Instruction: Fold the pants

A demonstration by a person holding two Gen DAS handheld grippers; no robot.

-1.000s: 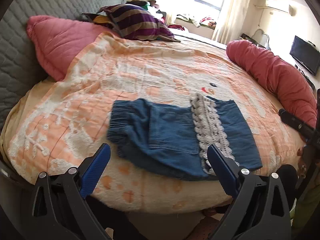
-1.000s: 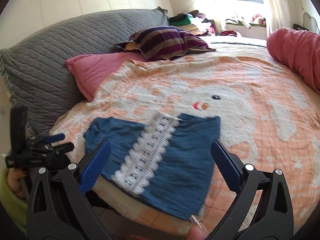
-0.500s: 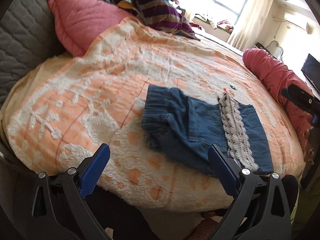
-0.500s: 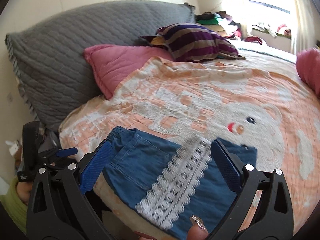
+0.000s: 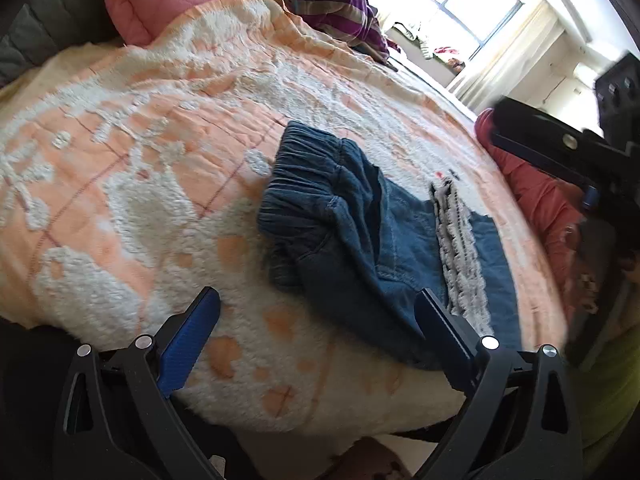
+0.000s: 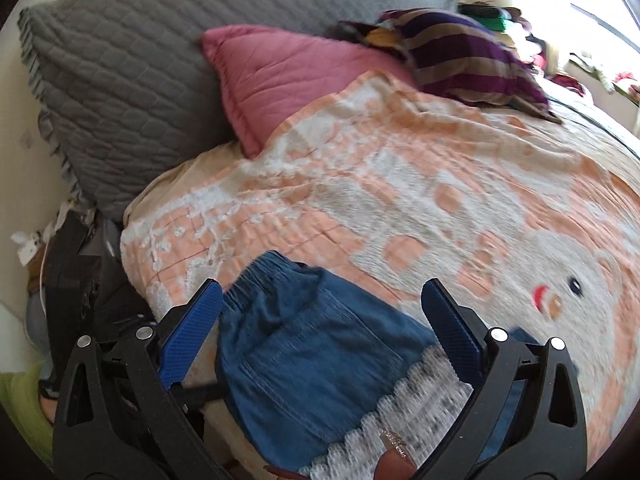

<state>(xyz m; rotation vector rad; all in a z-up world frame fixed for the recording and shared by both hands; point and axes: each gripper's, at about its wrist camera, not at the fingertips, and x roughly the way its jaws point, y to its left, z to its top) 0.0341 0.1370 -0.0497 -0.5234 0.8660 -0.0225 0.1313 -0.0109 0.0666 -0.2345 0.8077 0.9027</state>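
Folded blue denim pants (image 5: pixel 360 240) with a white lace band (image 5: pixel 460 256) lie on the orange-and-white blanket (image 5: pixel 160 152) near the bed's front edge, elastic waistband to the left. My left gripper (image 5: pixel 316 336) is open and empty, low at the bed edge, just left of the pants. My right gripper (image 6: pixel 320 332) is open and empty, close over the pants (image 6: pixel 312 352), its fingers either side of the waistband end; the lace (image 6: pixel 408 400) is by its right finger. The right gripper also shows at the right of the left wrist view (image 5: pixel 560 152).
A pink pillow (image 6: pixel 288 76), a grey quilted cushion (image 6: pixel 128 64) and a striped pillow (image 6: pixel 468 56) lie at the head of the bed. A red bolster (image 5: pixel 536 200) lies along the far side. A window (image 5: pixel 476 4) is behind.
Both grippers have moved left and closer to the bed. The right gripper has come down over the waistband end of the pants. The pants have not moved.
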